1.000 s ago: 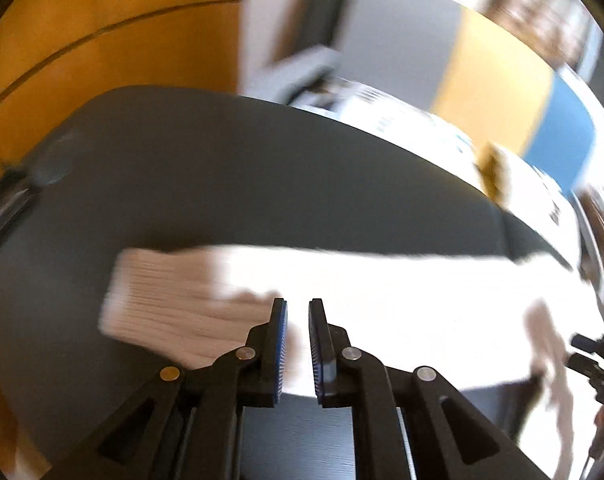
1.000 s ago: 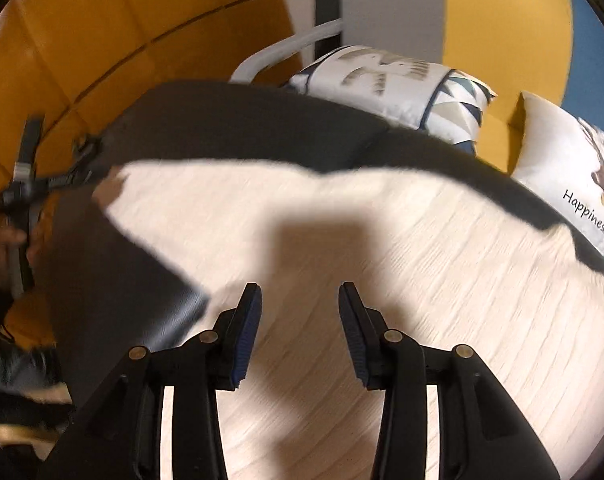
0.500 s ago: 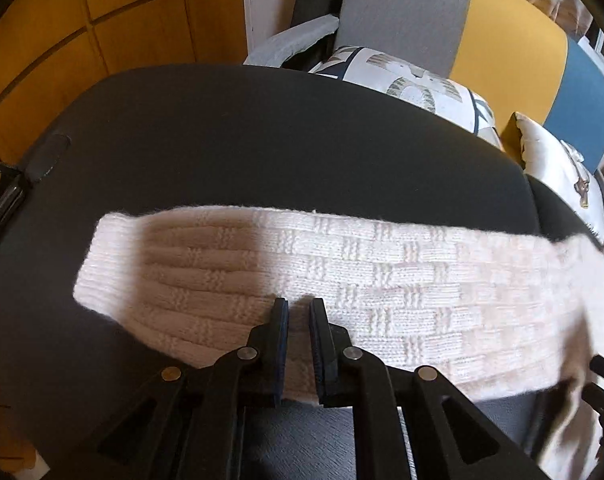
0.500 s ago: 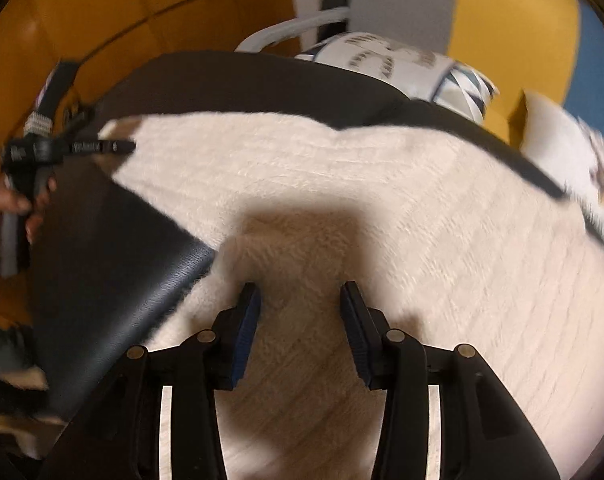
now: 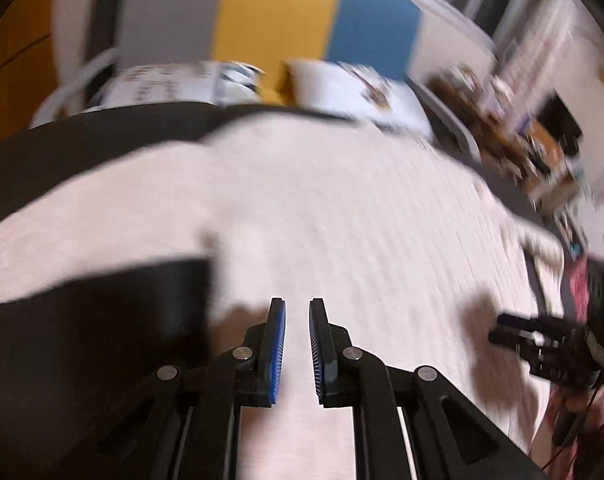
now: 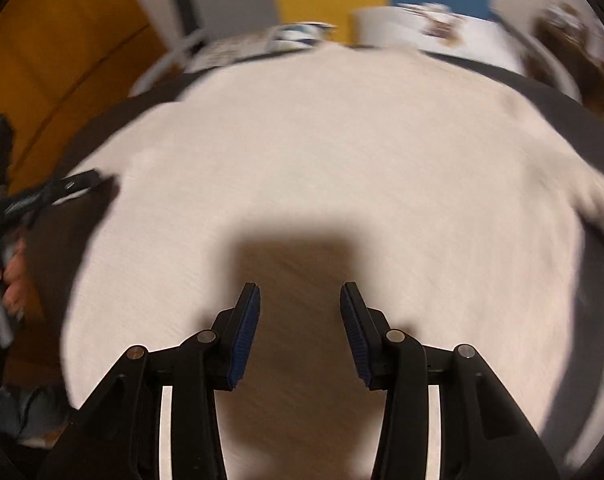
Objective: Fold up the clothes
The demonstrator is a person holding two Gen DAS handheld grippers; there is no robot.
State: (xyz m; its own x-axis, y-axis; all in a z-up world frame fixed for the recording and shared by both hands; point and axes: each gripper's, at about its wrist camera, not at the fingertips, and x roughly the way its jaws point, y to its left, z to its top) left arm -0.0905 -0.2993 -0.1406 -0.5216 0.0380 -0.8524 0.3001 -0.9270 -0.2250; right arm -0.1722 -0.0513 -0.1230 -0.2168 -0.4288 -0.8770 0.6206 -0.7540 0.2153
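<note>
**Cream knit spread over a dark seat, two grippers above it**

Spread wide across a dark padded surface (image 6: 581,128) – a cream knitted sweater (image 5: 341,220), filling most of both blurred views, one sleeve trailing off to the left of the left wrist view. Behind it, a backrest in grey, yellow and blue panels (image 5: 274,8) with two printed white cushions (image 5: 341,88) leaning against it. Orange wall panelling (image 6: 62,40) at far left.

Over the knit, the right gripper (image 6: 300,332): fingers set well apart, nothing between the blue pads, a square shadow on the fabric just ahead. Left gripper (image 5: 297,344): fingers close together with a narrow gap, nothing visibly pinched, hovering at the sweater's near edge beside bare dark seat.

Smallest – a hand (image 6: 14,280) gripping a handle at the left rim of the right wrist view.
</note>
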